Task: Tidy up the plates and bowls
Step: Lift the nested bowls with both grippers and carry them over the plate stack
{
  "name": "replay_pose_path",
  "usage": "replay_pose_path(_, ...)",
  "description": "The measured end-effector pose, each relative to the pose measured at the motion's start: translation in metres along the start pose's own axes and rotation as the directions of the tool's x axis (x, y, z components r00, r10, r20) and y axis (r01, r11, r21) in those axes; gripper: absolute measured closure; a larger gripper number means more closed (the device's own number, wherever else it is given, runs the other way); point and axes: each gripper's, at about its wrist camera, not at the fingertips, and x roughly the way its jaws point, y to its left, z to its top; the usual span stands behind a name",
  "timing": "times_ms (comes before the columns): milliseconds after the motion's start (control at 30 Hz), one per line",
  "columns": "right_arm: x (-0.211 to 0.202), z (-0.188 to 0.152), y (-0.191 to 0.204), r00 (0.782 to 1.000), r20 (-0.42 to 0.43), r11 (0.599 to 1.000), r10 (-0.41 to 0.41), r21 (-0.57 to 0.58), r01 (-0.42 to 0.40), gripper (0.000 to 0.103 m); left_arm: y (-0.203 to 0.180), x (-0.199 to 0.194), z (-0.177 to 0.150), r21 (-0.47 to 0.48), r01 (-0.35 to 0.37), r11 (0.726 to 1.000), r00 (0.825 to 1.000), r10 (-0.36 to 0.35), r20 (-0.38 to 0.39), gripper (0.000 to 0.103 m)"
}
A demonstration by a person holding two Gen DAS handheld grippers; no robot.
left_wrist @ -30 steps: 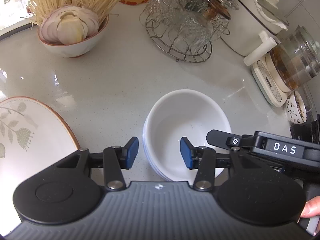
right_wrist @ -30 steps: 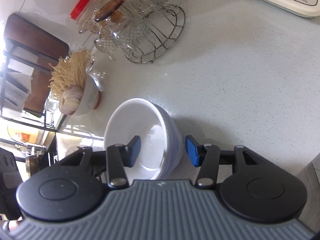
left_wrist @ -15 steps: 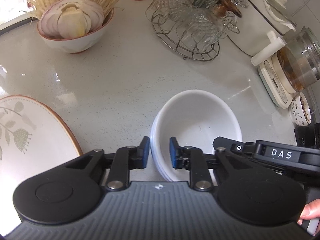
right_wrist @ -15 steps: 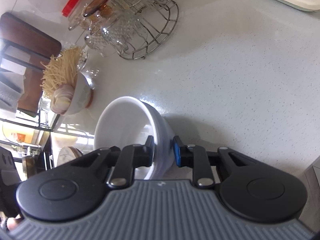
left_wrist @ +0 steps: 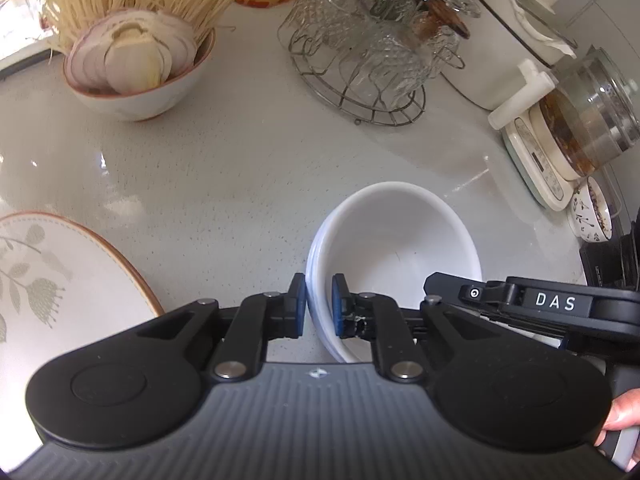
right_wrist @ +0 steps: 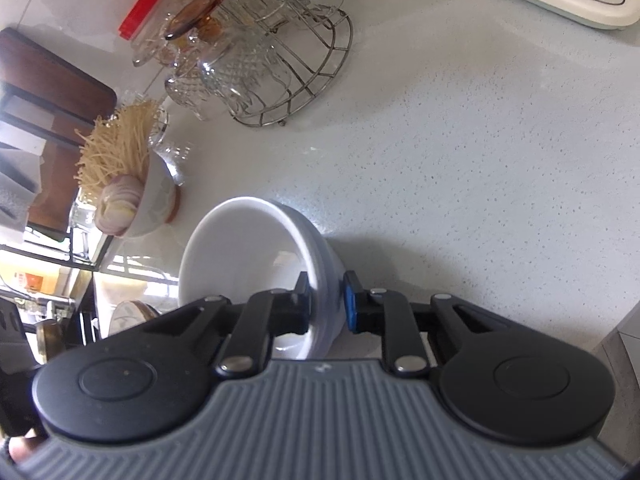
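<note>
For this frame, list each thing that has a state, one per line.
left gripper: shut on white bowls, fingers pinching the left rim
right gripper: shut on white bowls, fingers pinching the opposite rim
white bowls: nested stack, empty inside
floral plate: flat on the counter, empty
onion bowl: upright, filled with onion slices and noodles
wire rack: holding glass cups
glass kettle: holding brown liquid

Black gripper (left_wrist: 319,305), blue pads (left_wrist: 338,304)

Left tool (left_wrist: 319,306) clamped on white bowls' (left_wrist: 394,248) near rim.
</note>
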Motion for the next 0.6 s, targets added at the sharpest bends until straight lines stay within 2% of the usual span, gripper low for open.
replay_pose_path(600,-0.038,-0.006,0.032,0.998,0.068,0.998,-0.017,-0.052,0.02,0.084,0.001,-0.054,0.004,0.041,0.057,0.998,0.998,-0.058,0.036,0.087)
